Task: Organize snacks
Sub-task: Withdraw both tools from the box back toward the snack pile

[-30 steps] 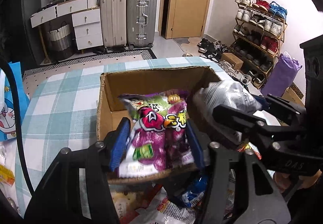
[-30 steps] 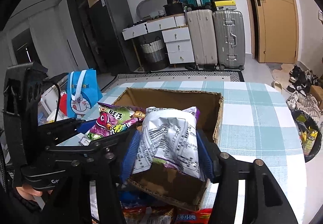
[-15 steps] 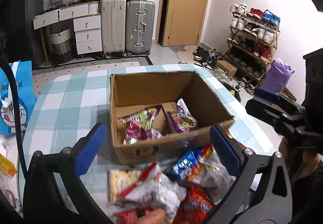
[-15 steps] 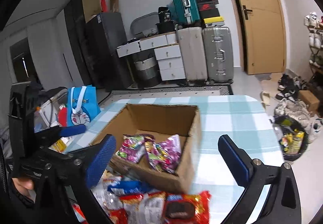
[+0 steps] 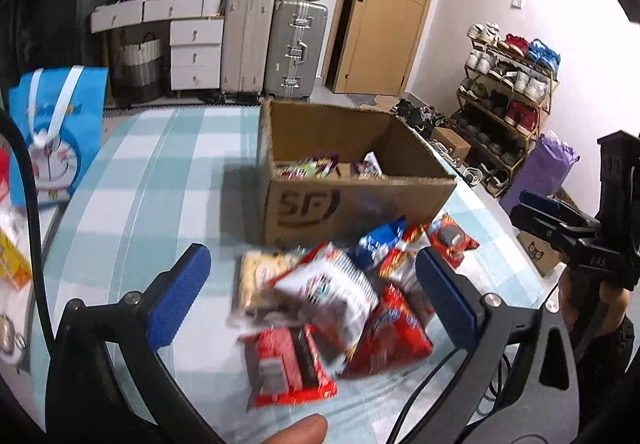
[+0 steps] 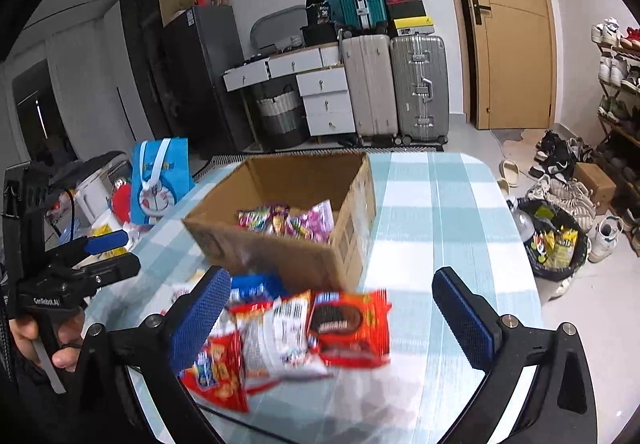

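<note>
Hovering over the snack pile (image 5: 336, 308) w/ both claws spread wide & empty: left gripper (image 5: 316, 300) and right gripper (image 6: 340, 318) each frame the loose packets, gripping nothing. Jaws have just been opening. Pile sits on the checked table (image 6: 440, 212), near side of the cardboard box (image 5: 352, 172), touching its front wall. Purple candy bags (image 6: 288, 220) lie inside the box. Judging by aim, next pick is probably the red cookie pack (image 6: 348, 324), closest to the right claw.

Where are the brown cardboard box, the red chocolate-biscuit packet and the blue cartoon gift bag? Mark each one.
brown cardboard box (image 6: 280, 256): right wrist view, near outer wall.
red chocolate-biscuit packet (image 6: 352, 328): right wrist view, front face.
blue cartoon gift bag (image 5: 60, 140): left wrist view, printed front.
</note>
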Demonstrator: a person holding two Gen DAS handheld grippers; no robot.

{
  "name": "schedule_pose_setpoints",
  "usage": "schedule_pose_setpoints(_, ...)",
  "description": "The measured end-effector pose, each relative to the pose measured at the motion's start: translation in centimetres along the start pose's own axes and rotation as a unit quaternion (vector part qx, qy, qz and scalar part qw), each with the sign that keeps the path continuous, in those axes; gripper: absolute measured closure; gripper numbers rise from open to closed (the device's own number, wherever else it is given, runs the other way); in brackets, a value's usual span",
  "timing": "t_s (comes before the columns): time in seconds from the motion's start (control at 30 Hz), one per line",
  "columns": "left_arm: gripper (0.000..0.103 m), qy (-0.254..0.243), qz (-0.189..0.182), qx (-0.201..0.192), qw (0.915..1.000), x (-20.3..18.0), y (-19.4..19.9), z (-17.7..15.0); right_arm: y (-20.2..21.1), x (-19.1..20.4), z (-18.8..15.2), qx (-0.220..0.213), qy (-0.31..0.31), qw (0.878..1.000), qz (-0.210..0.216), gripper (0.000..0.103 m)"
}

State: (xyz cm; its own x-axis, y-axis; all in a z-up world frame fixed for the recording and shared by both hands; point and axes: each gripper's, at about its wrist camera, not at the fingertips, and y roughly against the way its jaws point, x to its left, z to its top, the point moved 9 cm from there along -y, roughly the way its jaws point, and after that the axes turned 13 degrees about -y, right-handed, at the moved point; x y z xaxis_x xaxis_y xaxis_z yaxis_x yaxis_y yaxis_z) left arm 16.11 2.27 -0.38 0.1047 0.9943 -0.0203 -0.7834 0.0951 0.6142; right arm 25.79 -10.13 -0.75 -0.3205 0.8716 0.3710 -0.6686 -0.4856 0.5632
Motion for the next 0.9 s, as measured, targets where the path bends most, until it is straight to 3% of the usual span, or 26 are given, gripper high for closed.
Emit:
schedule_pose_setpoints(0.43, 0.001, 0.002, 0.019, 0.059, 0.9981, 0.7, -1.8, -5.0, -0.2, -0.6, -2.2, 0.033, -0.013, 0.999, 0.009, 0.0)
schedule_pose_setpoints(0.9, 0.001, 0.022, 0.024, 0.12, 0.9922, 1.8, -5.7, -8.7, -4.2, -2.6, -4.8, 0.078, -0.017, 0.996, -0.038, 0.0)
